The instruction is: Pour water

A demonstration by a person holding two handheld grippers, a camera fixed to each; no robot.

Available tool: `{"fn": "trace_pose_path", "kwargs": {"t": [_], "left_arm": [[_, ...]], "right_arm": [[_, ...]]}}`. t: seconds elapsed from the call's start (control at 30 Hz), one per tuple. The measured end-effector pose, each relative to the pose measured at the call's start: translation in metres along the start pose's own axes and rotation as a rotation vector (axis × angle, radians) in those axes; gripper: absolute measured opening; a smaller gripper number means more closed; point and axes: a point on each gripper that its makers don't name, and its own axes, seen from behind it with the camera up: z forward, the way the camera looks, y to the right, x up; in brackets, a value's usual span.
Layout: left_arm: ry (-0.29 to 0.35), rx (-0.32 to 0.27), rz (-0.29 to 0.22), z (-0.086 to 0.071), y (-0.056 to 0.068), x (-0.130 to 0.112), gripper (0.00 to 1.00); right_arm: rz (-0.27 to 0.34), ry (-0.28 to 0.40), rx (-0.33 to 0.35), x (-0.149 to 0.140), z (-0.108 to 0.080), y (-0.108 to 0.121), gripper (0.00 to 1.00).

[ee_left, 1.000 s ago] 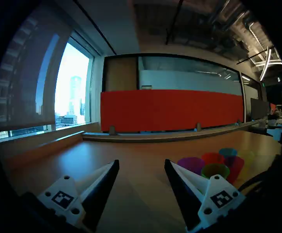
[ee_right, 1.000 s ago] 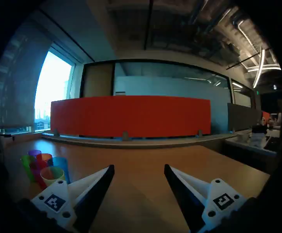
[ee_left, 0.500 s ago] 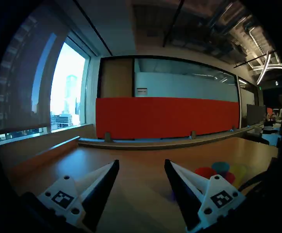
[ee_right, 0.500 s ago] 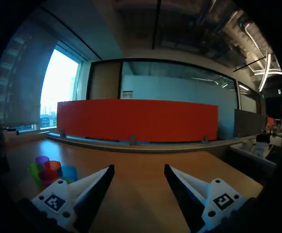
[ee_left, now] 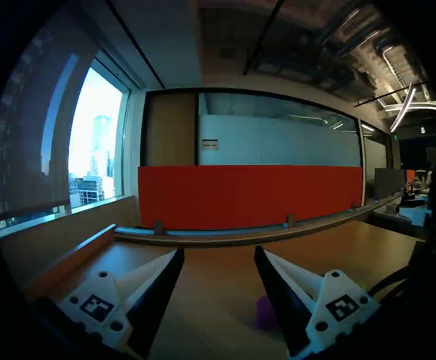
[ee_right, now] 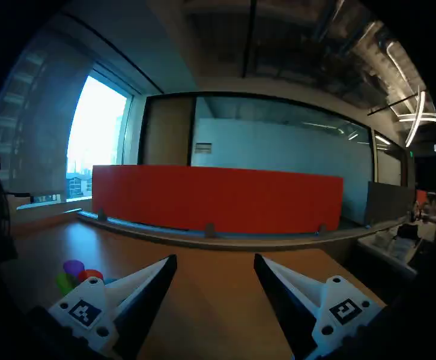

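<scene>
Seen from my remote station, the left gripper hangs low over a long brown wooden table, its two white wedge-shaped fingers spread apart with only bare tabletop between them. In the left gripper view a purple plastic cup peeks out just beside the inner edge of the gripper's right-hand finger, near the bottom of the picture. So little of it shows that I cannot tell which way its mouth points or how its long axis runs. The right gripper is likewise low over the table with its fingers parted and gripping nothing. In the right gripper view the purple plastic cup sits at lower left, huddled against a green plastic cup and a red plastic cup. All three are partly hidden behind that gripper's left-hand finger. They seem to stand upright, long axes vertical and rounded tops facing up, though they are small in that picture. Both grippers point toward a low red partition panel at the table's far edge, with a bright window off to the left.
</scene>
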Motion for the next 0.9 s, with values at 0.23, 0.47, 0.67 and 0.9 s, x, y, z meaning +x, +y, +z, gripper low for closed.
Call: {"fn": "trace_pose_path", "kwargs": {"t": [0.23,0.47,0.67,0.9], "left_arm": [[-0.002,-0.034,0.001,0.004,0.009,0.024,0.86],[0.001,-0.060,-0.002,0.007,0.014,0.034,0.86],[-0.004,-0.095,-0.003,0.008,0.020,0.036,0.86],[-0.021,-0.163,-0.013,0.006,0.032,0.032,0.86]], "right_arm": [[-0.010,0.021,0.020,0.033,0.002,-0.003,0.99],[0.020,0.018,0.045,0.042,0.003,-0.010,0.99],[0.056,0.007,0.063,0.043,0.005,-0.010,0.99],[0.051,-0.001,0.137,0.041,0.005,-0.020,0.99]]}}
